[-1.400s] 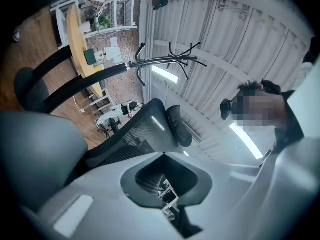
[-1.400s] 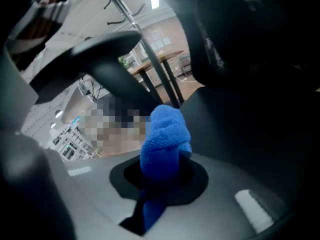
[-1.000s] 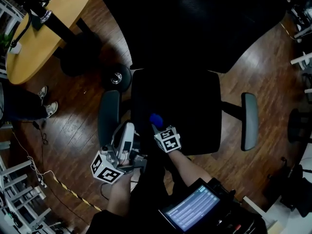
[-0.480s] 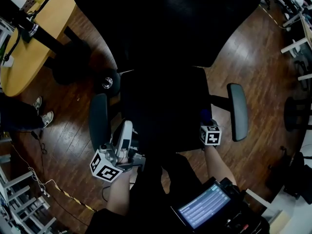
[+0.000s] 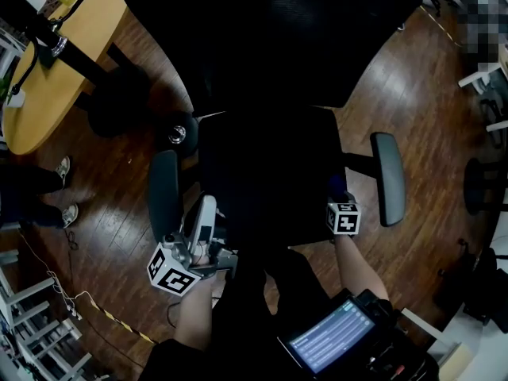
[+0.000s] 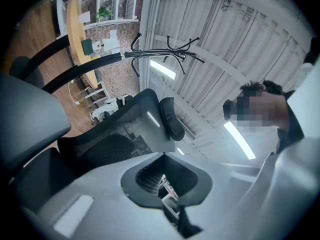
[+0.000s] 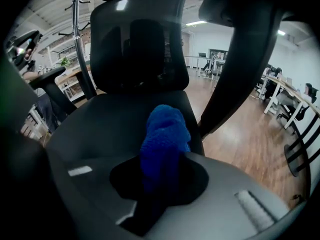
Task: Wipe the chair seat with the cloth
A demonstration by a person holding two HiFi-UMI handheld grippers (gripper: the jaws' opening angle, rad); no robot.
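The black chair seat (image 5: 266,177) fills the middle of the head view, its tall backrest (image 5: 270,30) above it. A blue cloth (image 7: 164,136) sticks up between the jaws of my right gripper (image 7: 159,184), which is shut on it. In the head view that right gripper (image 5: 338,197) rests at the seat's front right corner, and the cloth (image 5: 336,185) shows only as a dark blue spot. My left gripper (image 5: 208,211) hangs by the seat's front left corner, next to the left armrest (image 5: 164,193). It is tilted upward, away from the seat, and shut on nothing (image 6: 167,206).
The right armrest (image 5: 388,178) stands just right of my right gripper. A round wooden table (image 5: 55,62) is at the upper left, with a person's shoes (image 5: 65,189) below it. A screen (image 5: 325,341) sits at the bottom edge. A coat rack (image 6: 165,49) shows in the left gripper view.
My right gripper carried the cloth from the seat's front left across to its front right corner, then stayed nearly still. The left gripper has hardly moved.
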